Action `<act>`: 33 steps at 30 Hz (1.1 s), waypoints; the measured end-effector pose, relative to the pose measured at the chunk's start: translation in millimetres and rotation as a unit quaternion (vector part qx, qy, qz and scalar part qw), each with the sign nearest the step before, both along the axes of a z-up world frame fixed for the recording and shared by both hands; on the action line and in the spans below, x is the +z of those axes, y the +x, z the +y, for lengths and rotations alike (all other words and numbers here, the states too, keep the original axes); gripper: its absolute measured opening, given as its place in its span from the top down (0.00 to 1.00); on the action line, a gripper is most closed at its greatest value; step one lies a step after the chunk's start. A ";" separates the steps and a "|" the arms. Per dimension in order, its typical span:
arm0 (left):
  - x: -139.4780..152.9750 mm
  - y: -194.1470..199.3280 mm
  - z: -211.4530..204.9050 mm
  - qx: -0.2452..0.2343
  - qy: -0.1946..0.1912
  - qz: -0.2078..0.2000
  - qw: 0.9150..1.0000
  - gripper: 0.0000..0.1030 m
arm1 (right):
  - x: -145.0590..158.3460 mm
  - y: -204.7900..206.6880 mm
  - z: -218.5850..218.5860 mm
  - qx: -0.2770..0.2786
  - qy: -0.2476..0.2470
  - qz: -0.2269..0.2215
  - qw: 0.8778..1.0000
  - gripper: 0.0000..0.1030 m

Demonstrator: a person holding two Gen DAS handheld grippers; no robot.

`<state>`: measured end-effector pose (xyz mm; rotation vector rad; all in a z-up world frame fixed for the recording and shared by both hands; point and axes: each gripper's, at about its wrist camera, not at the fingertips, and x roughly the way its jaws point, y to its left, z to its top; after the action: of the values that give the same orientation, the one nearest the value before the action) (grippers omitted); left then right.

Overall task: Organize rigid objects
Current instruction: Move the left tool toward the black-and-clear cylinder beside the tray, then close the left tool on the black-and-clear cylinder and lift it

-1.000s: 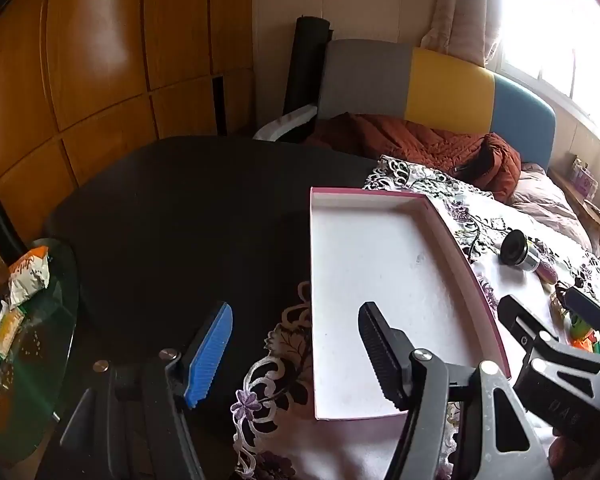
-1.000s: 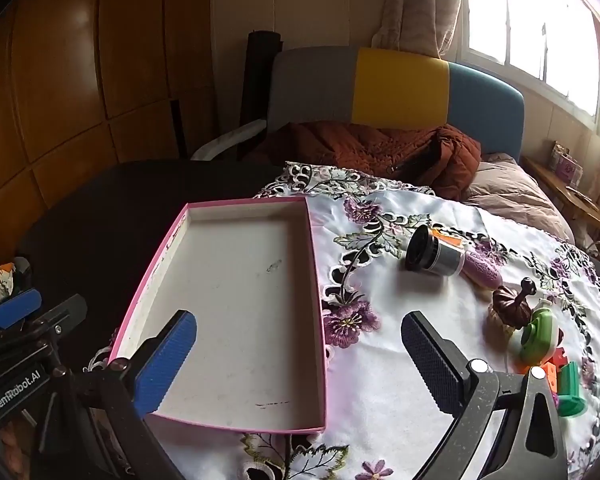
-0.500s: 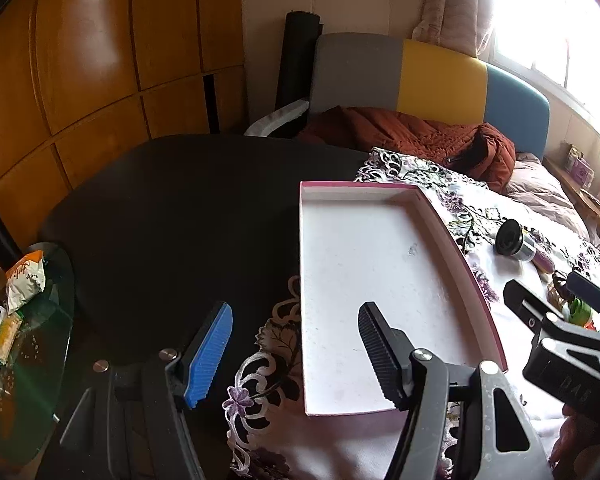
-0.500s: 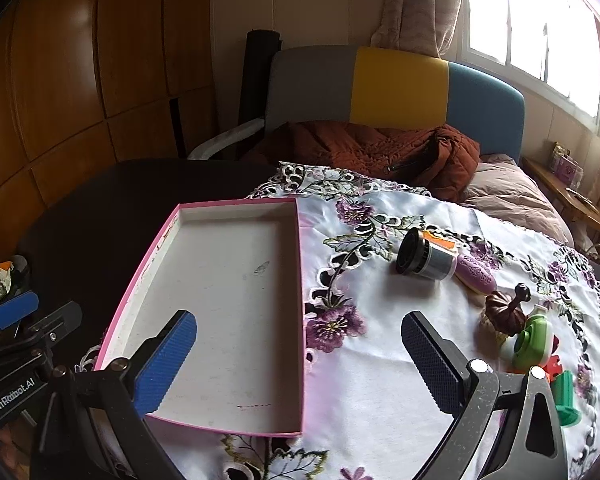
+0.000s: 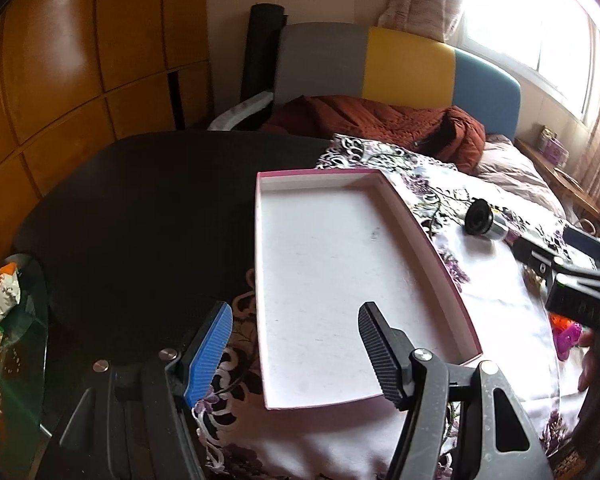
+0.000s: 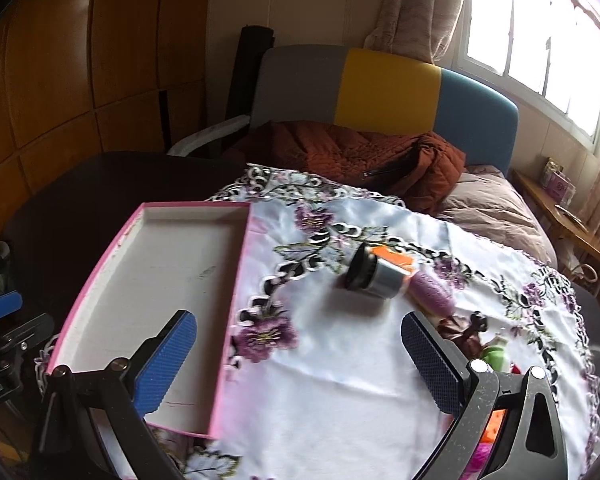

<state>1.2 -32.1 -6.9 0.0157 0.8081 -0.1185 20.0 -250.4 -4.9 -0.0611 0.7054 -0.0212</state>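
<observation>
Basically pre-grasp: right gripper wide open and empty, facing the black-and-silver cylinder on the tablecloth beside the pink tray (nothing in it), left gripper also open, empty; next, straddle cylinder and close.

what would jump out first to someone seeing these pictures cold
The pink-edged tray stands out first: it lies empty, half on the dark table and half on the flowered cloth. Next comes the black and silver cylinder lying on its side on the cloth right of the tray, with small toys beyond it. Both the left gripper and the right gripper hang open, holding nothing.
</observation>
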 end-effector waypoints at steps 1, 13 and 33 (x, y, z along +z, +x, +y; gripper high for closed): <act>-0.5 0.3 -1.8 -0.004 -0.002 0.001 1.000 0.35 | 0.5 0.8 -3.2 -0.002 0.000 0.000 1.000 0.00; 0.6 -0.9 -28.0 -0.088 -0.044 0.000 0.995 0.35 | 5.0 7.9 -86.5 -0.078 0.032 0.001 0.996 0.00; -2.5 80.3 -174.7 -0.211 -0.047 0.075 0.973 0.20 | -10.1 -5.8 -247.3 -0.271 0.144 -0.009 0.952 0.00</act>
<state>81.5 -206.8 -9.5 0.0893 0.9410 -0.5660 14.2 -497.7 -15.0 0.4146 0.6837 -0.4450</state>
